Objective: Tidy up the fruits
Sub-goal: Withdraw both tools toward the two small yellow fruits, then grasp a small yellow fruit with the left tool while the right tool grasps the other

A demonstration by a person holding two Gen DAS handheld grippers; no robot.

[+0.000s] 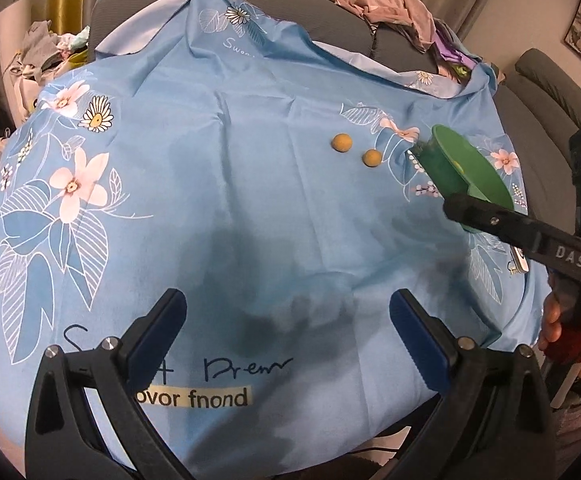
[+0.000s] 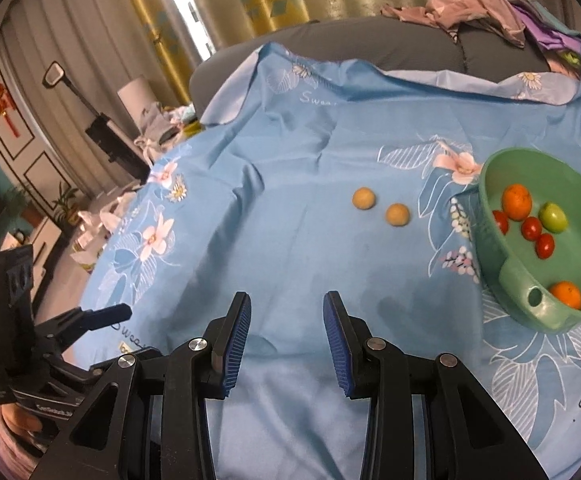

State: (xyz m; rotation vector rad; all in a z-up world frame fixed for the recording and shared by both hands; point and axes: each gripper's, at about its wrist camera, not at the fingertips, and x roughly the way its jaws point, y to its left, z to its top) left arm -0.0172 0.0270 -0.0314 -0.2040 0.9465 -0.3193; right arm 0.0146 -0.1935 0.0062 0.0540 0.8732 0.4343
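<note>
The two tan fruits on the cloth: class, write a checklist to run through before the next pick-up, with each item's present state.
1. Right gripper open and empty: ok.
2. Left gripper open and empty: ok.
3. Two tan fruits lie apart, nothing covering them: ok.
4. Green bowl has room for more fruit: ok.
5. Bowl sits steady on the blue cloth: cannot tell.

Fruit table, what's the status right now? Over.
Left gripper open, empty. Right gripper open, empty. Two tan fruits loose on blue cloth; six more in green bowl. Nothing blocking.
</note>
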